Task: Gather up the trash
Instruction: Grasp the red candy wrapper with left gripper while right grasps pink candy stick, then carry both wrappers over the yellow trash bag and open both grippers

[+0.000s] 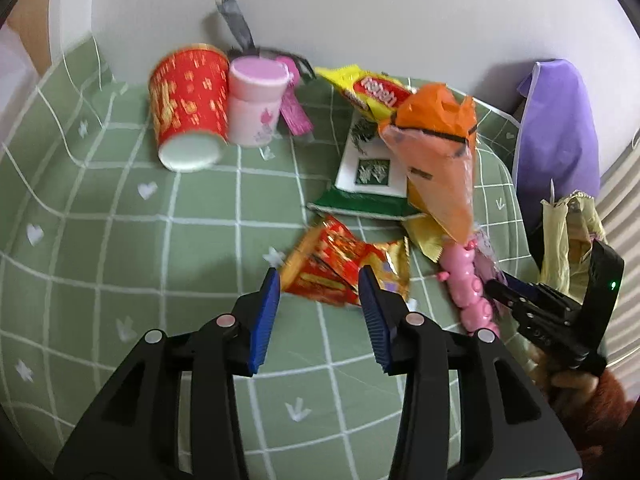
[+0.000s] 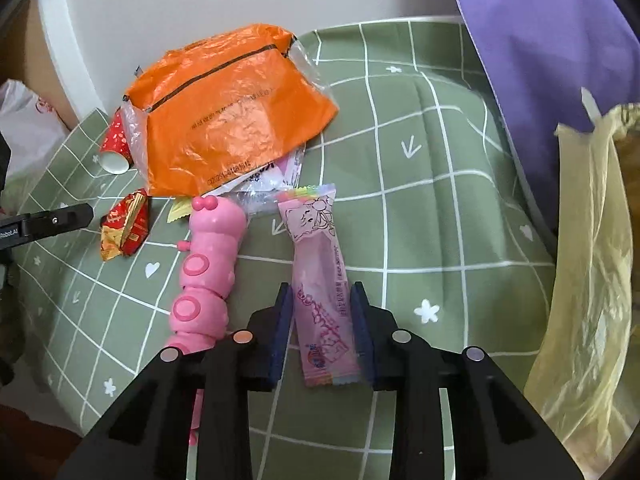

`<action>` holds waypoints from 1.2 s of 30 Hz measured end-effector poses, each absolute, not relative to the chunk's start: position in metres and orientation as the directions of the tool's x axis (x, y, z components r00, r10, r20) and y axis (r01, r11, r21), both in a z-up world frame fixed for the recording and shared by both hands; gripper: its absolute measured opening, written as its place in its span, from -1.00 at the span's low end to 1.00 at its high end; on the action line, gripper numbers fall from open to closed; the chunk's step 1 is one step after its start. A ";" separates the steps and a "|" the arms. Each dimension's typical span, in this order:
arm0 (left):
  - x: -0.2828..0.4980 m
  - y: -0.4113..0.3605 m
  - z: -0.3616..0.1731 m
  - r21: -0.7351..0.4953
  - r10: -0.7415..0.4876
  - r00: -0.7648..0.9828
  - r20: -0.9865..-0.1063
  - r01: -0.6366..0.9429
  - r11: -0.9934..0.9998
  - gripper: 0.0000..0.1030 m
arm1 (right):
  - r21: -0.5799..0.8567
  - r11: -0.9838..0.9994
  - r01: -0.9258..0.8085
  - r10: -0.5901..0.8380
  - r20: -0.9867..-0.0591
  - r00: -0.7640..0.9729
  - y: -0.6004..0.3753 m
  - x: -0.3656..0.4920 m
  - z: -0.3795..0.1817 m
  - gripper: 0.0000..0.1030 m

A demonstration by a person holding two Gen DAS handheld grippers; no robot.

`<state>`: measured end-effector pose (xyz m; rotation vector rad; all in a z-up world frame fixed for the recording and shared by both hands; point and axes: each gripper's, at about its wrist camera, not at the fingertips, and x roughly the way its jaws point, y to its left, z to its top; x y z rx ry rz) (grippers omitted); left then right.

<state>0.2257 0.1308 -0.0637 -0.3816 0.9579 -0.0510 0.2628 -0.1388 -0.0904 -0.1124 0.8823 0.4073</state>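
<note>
Had right gripper (image 2: 322,320) half open, straddling pink candy wrapper (image 2: 322,280); pads not visibly pressing, nothing held. Wrapper's long axis ran straight ahead between jaws, along my pointing line. Yellow trash bag (image 2: 588,280) lay right of gripper.

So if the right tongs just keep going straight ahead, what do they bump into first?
Most likely the pink snack wrapper. It already lies between the open right tongs and stretches ahead along their line. Beyond it comes the crumpled orange plastic bag, though depth is hard to judge in this fisheye view.
</note>
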 end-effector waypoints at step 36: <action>0.217 0.085 -0.046 -0.314 -0.228 0.628 -0.744 -0.026 0.949 -0.75 | 0.044 0.913 -0.406 0.314 -0.711 0.629 -0.139 0.235 -0.059 -0.66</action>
